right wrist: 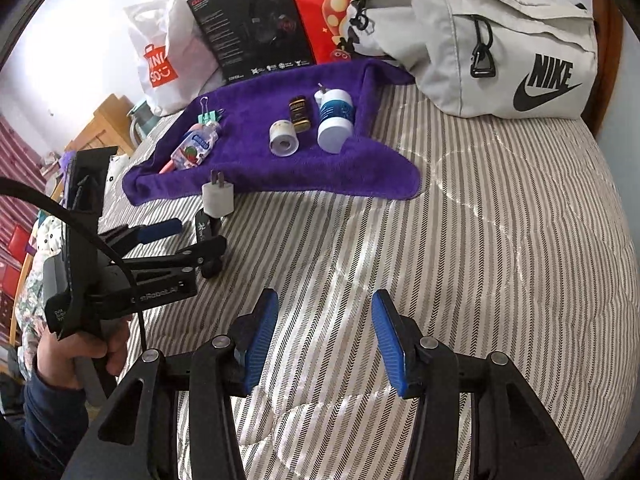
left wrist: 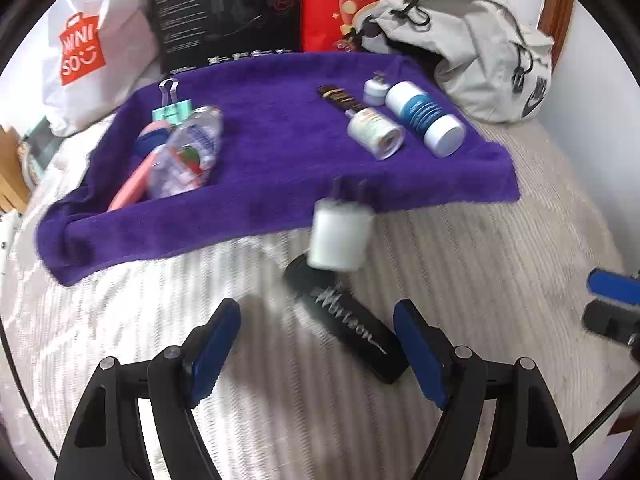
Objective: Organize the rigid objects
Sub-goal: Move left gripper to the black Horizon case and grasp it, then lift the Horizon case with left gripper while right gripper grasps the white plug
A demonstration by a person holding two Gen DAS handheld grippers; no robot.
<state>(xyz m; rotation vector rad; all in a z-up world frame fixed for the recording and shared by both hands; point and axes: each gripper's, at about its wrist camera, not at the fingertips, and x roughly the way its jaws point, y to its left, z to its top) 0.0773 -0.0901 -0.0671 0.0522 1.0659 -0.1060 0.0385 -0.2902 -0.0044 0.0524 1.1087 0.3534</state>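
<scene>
My left gripper [left wrist: 318, 344] stands open low over the striped bedspread, its jaws on either side of a black case with white script [left wrist: 348, 328]. A white charger plug [left wrist: 340, 236], prongs up and blurred, stands at the case's far end by the purple towel's [left wrist: 272, 120] near edge. On the towel lie a sanitizer bottle [left wrist: 192, 152], a green binder clip [left wrist: 172, 110], a white tape roll [left wrist: 376, 132], a blue-and-white jar [left wrist: 424, 118] and a brown-black stick [left wrist: 340, 98]. My right gripper [right wrist: 326, 344] is open over bare bedspread, well to the right of the plug [right wrist: 218, 200].
A grey Nike bag [right wrist: 500, 48] lies at the back right beside the towel. A red bag [right wrist: 320, 8], a black headset box [right wrist: 252, 24] and a white shopping bag [right wrist: 168, 56] stand behind it. Wooden furniture [right wrist: 100, 124] is off the bed's left edge. A hand [right wrist: 80, 352] holds the left gripper.
</scene>
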